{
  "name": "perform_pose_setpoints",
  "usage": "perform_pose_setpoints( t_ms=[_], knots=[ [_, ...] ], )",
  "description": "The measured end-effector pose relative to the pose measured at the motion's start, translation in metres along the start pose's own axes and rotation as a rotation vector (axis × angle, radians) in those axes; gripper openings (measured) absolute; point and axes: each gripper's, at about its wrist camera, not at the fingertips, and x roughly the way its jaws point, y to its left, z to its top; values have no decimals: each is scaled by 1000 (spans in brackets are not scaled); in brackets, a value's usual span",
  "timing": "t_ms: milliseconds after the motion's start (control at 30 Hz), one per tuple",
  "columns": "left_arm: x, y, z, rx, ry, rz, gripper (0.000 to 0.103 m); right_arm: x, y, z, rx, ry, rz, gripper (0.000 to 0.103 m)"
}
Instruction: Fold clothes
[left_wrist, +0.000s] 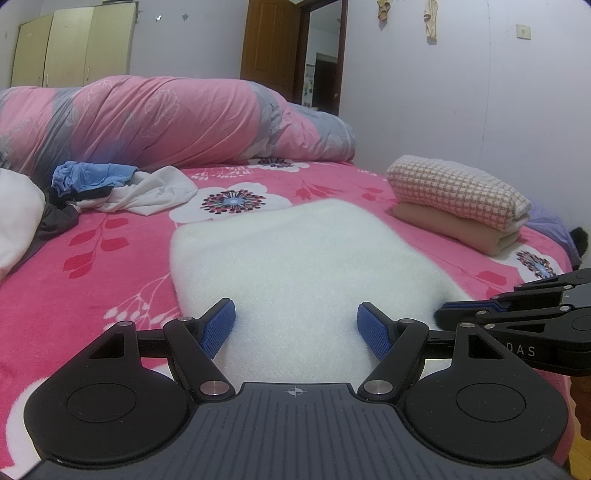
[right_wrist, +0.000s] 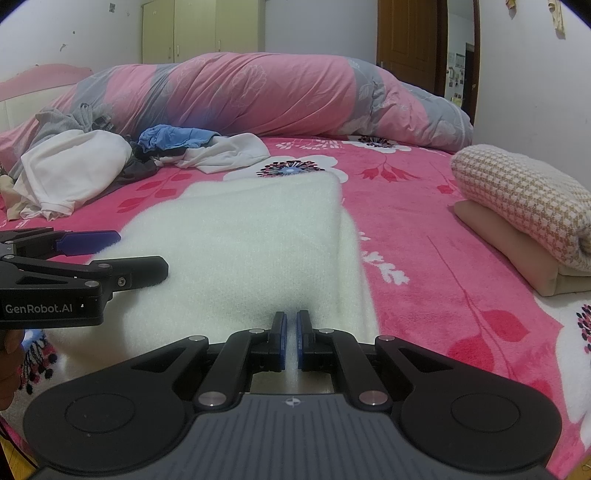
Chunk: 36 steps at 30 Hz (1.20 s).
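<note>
A bedroom with pale walls, a wardrobe at the far left and a brown door beyond the bed. The bed wears a pink floral blanket, and a pink and grey duvet is bunched along its far side. Near the front edge lies the white fluffy garment, folded flat into a rough rectangle. To its right sits a stack of 2 folded pieces: a checked one on a peach one. At far left is a loose pile of clothes, white, blue and dark.

The left gripper hovers over the near part of the white garment, its jaws wide apart with nothing between them. The right gripper is at the garment's near right edge, its jaws almost together; a thin strip of white shows in the slit, but whether fabric is pinched there cannot be told.
</note>
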Motion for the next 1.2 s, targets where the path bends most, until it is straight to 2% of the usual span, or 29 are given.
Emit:
perform_pose_setpoints(
  t_ms=[1200],
  knots=[
    [2, 0, 1, -5, 4, 6, 73, 0, -2, -1, 0, -2, 0, 4]
  ],
)
